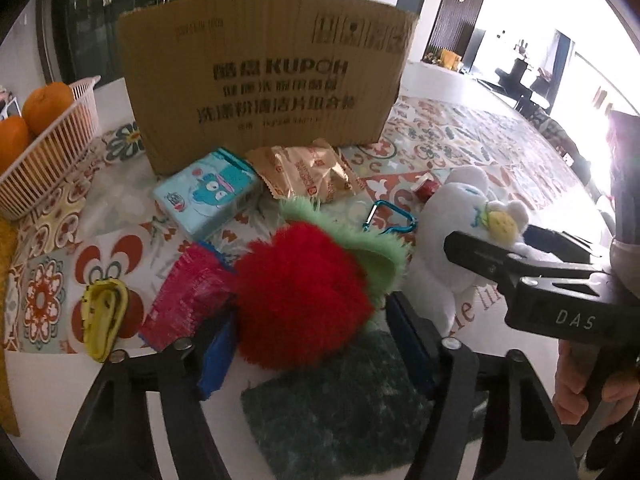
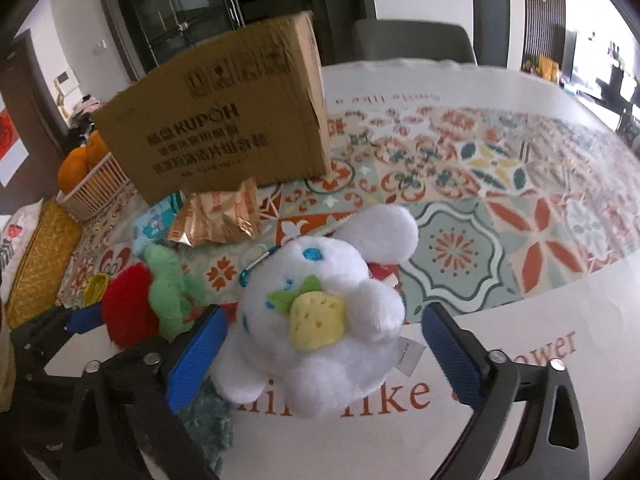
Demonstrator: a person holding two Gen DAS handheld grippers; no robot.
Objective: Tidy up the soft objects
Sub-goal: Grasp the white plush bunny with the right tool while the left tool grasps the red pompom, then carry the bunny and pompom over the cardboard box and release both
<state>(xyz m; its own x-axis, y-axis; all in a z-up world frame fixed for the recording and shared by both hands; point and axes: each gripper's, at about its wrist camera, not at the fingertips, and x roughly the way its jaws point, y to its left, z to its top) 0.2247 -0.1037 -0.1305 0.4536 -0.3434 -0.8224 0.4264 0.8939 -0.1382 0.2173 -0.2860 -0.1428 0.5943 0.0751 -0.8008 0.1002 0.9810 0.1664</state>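
A red plush strawberry (image 1: 304,300) with a fuzzy green leaf collar lies low in the middle of the left wrist view, between the blue-padded fingers of the left gripper (image 1: 310,344). The pads sit on either side of it, but whether they press the fur cannot be told. Under it lies a dark green scrubbing cloth (image 1: 344,412).

In the right wrist view a white plush dog (image 2: 328,320), holding a yellow felt strawberry, lies in the lower centre between the jaws of the right gripper (image 2: 324,356). These stand wide: the left pad is at its side, the right pad apart from it. A white sewn tag sticks out on its right; its print is too small to read.

Around them, in the left wrist view, lie a pink packet (image 1: 184,300), a yellow clip (image 1: 102,316), a light blue tissue pack (image 1: 208,196) with a cartoon figure, a gold snack wrapper (image 1: 308,176) and a blue carabiner (image 1: 390,216).

Behind stands a cardboard box (image 1: 264,80) printed "KUPOH" above lines of Chinese characters. At the upper left a pink slatted basket (image 1: 52,152) holds oranges (image 1: 48,106). The patterned tablecloth (image 2: 500,208) carries red lettering, partly hidden; "like" can be read. The other gripper's black body, at the right of the left wrist view, reads "DAS".
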